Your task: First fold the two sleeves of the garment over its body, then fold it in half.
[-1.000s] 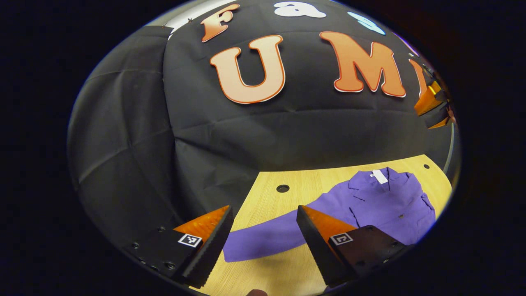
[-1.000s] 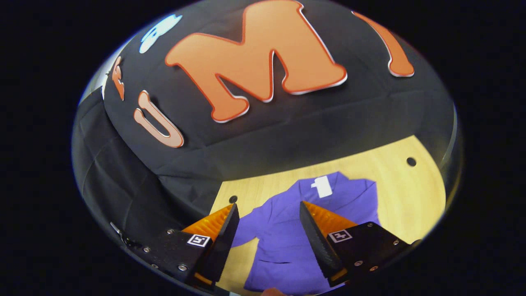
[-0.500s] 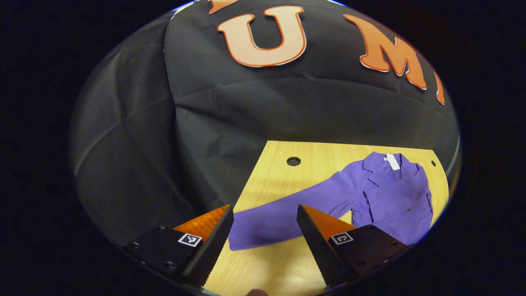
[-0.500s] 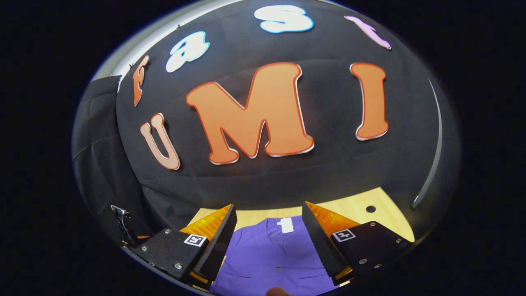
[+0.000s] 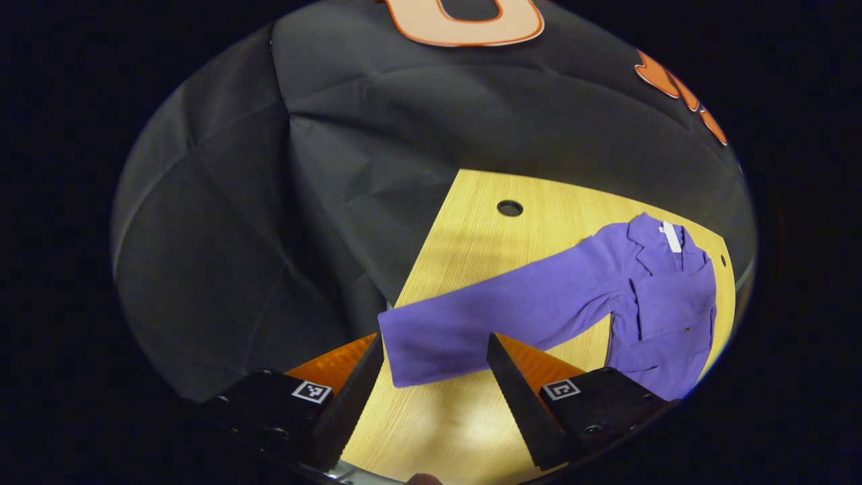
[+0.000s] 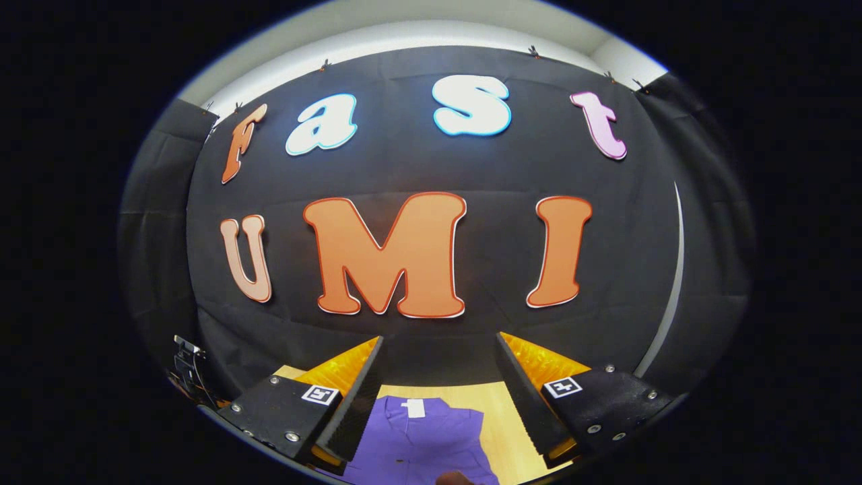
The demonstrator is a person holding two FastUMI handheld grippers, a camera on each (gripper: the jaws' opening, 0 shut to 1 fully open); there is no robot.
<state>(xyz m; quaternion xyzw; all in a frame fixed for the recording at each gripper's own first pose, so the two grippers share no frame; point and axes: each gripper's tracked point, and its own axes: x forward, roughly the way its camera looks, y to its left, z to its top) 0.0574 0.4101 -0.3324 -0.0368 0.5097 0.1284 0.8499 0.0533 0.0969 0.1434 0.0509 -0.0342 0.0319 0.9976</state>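
We have the purple garment (image 5: 663, 296) lying flat on the wooden tabletop (image 5: 471, 222), collar toward the far wall, one long sleeve (image 5: 498, 316) stretched out straight across the wood. Our left hand-held gripper (image 5: 434, 367) hangs just above the cuff end, jaws spread wide, nothing between them. Our right hand-held gripper (image 6: 438, 377) sits higher, also wide open and empty, the garment's collar below it. We judge this cloth light, soft and floppy; it will sag and trail from any pinch. Best hold, we think: the cuff edge, both layers together, lifted low and carried over the body.
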